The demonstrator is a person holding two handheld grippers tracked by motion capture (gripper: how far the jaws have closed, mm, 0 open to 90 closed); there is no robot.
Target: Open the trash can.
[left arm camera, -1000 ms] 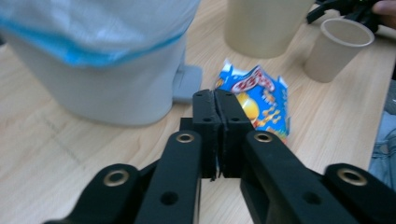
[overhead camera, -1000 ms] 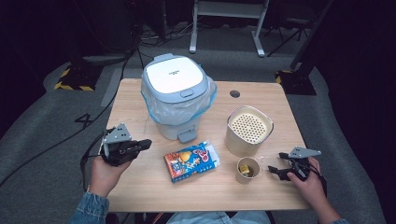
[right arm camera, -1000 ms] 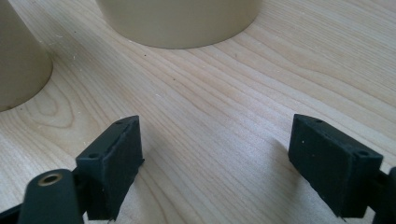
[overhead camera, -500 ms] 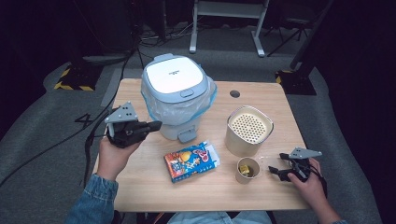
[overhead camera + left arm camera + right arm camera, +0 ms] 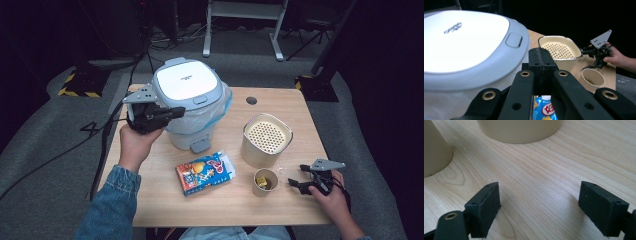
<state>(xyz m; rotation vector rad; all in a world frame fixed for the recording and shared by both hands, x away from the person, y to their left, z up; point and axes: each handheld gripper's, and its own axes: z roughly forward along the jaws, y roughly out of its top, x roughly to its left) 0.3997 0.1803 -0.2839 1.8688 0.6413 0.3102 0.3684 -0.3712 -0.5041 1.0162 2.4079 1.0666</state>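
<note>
I see a white-lidded grey bin (image 5: 189,100), a cream perforated pot (image 5: 266,140), a blue-orange snack bag (image 5: 205,172) and black jaws.

A lab or recording studio is indicated, not a home. A small wooden table (image 5: 300,115) is set alone on grey carpeted floor (image 5: 50,165), ringed by black-draped darkness. Cables (image 5: 75,145) are trailed across the floor, hazard-striped tape (image 5: 75,92) is seen at the left, and a white metal stand (image 5: 245,25) is placed behind. Household props are laid out as test items.
</note>
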